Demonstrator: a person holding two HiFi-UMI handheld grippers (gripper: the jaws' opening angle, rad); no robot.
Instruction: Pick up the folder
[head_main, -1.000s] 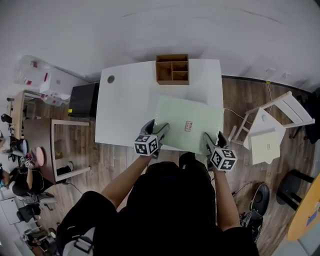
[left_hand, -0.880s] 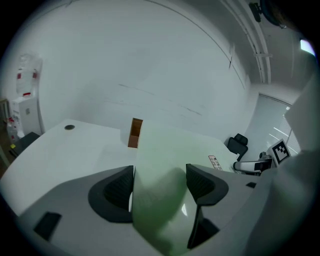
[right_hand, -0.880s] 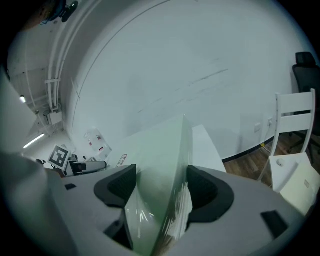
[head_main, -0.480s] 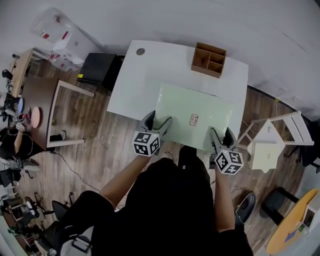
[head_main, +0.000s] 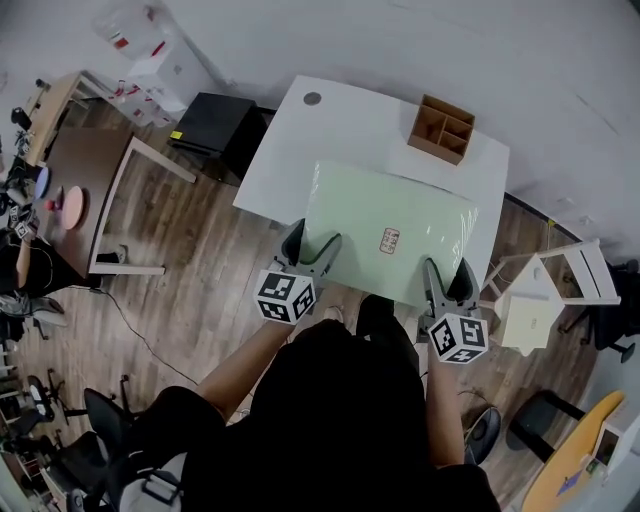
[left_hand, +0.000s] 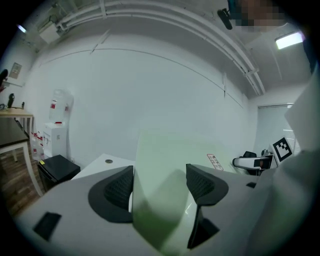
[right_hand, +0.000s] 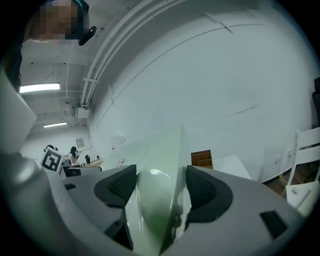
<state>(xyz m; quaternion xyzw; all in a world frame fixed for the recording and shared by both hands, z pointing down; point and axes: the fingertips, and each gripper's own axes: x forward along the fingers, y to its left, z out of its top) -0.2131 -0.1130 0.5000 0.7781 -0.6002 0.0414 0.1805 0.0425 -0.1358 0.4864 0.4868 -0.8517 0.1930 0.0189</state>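
- My left tongs (head_main: 310, 245) and right tongs (head_main: 448, 278) were each clamped on the folder's (head_main: 390, 225) near edge;
- its long side ran crosswise between them, equally near both, over the desk (head_main: 350, 125).

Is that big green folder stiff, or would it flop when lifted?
Probably somewhat floppy: the folder curls where the left gripper pinches it. Likely light: with the right gripper, two edge pinches seem to carry it. Its sheen suggests slipperiness.

The folder (head_main: 390, 235) is pale green; the surface (head_main: 340, 125) is white; the organiser (head_main: 441, 130) is brown wood; the left hand-held gripper (head_main: 311, 246) and right hand-held gripper (head_main: 449, 276) bear black-and-white square markers.
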